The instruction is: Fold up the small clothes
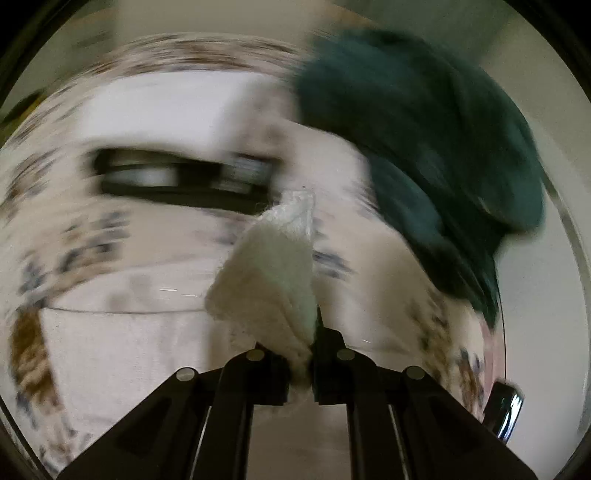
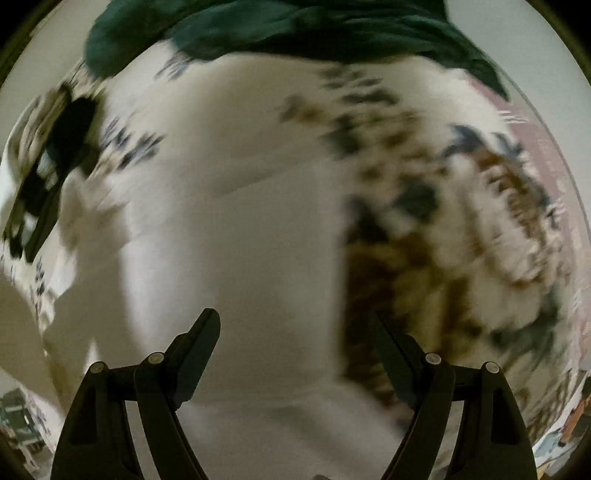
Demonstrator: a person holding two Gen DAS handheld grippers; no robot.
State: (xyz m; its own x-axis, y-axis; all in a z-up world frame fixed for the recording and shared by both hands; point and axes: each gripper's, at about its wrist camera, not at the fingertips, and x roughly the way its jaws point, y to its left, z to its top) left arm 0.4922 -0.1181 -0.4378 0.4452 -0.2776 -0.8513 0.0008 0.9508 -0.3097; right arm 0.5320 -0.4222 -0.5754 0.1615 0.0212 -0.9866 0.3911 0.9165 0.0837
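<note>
My left gripper [image 1: 312,332] is shut on a corner of a white cloth [image 1: 273,266], which stands up in a peak between the fingers. The rest of the white cloth [image 2: 236,229] spreads flat below my right gripper [image 2: 295,321], which is open and empty above it. The black shape of the right gripper [image 1: 177,177] shows blurred in the left wrist view, and the left gripper [image 2: 48,166] shows blurred at the left edge of the right wrist view. Both views are motion-blurred.
A dark green garment [image 1: 424,140] lies bunched at the far side; it also shows in the right wrist view [image 2: 295,29]. A patterned white, brown and blue sheet [image 2: 461,221] covers the surface under the cloth. A shiny dark object [image 1: 506,410] sits at the right edge.
</note>
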